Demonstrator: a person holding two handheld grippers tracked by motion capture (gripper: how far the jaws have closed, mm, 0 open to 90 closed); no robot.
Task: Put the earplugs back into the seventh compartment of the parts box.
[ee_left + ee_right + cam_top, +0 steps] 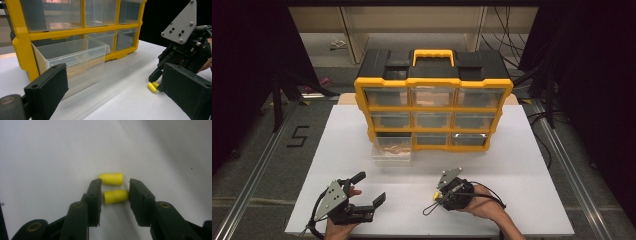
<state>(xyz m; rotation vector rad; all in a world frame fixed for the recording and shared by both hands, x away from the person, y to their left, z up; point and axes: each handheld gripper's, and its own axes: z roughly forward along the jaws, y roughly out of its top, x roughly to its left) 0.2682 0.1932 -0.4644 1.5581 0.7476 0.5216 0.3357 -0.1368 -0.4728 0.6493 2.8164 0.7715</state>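
While the right gripper has its jaws nearly closed on the near earplug, the far earplug beyond the tips could be knocked away; the left gripper gapes empty.

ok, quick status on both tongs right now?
Left tongs: open, holding nothing.
Right tongs: closed on the nearer of two yellow foam earplugs; the other earplug lies free just beyond.

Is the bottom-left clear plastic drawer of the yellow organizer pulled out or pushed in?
Pulled out. The bottom-left clear plastic drawer juts forward of the yellow organizer frame onto the white table; the other drawers sit flush.
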